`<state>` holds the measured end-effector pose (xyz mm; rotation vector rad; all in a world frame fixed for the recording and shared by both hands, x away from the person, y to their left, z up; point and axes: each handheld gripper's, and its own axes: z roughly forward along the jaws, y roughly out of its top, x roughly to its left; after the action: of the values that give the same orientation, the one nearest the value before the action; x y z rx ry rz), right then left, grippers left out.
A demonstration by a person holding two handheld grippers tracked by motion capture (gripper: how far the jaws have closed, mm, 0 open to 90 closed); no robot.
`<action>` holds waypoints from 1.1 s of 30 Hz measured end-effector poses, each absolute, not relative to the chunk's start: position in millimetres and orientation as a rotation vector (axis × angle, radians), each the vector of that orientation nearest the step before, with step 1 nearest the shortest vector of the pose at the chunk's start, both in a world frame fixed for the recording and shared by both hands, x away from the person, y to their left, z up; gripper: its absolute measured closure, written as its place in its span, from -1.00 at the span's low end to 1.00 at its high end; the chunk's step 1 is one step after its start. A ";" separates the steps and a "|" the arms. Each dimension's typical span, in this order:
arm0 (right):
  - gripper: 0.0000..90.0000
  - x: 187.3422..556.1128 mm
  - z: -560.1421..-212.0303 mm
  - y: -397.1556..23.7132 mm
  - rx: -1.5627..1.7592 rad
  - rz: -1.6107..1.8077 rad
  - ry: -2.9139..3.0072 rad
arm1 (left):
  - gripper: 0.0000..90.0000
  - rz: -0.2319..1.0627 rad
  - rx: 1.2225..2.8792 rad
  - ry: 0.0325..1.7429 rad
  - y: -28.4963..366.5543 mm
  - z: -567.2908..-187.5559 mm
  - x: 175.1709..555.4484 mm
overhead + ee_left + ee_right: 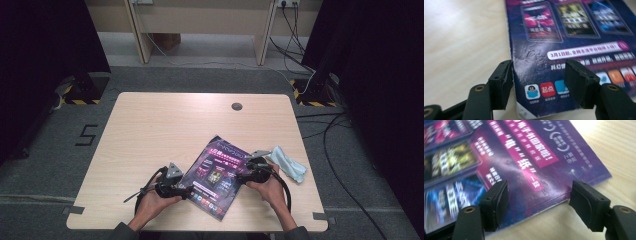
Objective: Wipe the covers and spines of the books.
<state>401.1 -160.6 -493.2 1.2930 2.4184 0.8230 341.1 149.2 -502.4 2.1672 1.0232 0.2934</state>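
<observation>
A purple magazine (216, 172) with a glossy cover lies flat on the wooden table (160, 125), turned at an angle near the front edge. My left gripper (189, 191) is at its lower left corner. In the left gripper view the jaws (539, 66) stand open astride that corner of the magazine (564, 37), one finger (501, 82) beside its edge and the other over the cover. My right gripper (241, 176) is at the magazine's right side. Its jaws (539, 185) are open, spanning the edge of the magazine (524, 157).
A light blue cloth (289, 162) lies crumpled on the table just right of my right hand. A round cable hole (237, 106) sits near the far edge. Cables trail on the floor to the right of the table.
</observation>
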 end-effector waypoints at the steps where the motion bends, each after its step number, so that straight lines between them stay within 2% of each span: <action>1: -0.30 402.5 -493.7 -159.7 1.309 0.831 2.413 | -0.13 0.282 2.163 1.022 148.3 -502.8 337.3; 15: -0.27 418.5 -493.7 -157.3 1.299 0.801 2.349 | -0.13 0.271 2.179 0.926 127.1 -503.4 301.3; 29: -0.25 422.7 -494.2 -156.7 1.283 0.804 2.336 | -0.15 0.223 2.175 0.890 123.6 -503.9 295.6; 33: -0.28 423.3 -489.2 -161.7 1.291 0.858 2.356 | -0.26 0.227 2.148 0.873 125.9 -501.3 296.8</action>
<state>423.3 -161.7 -489.2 1.2914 2.3562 0.8581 296.8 125.9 -501.3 2.1481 0.8730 0.2269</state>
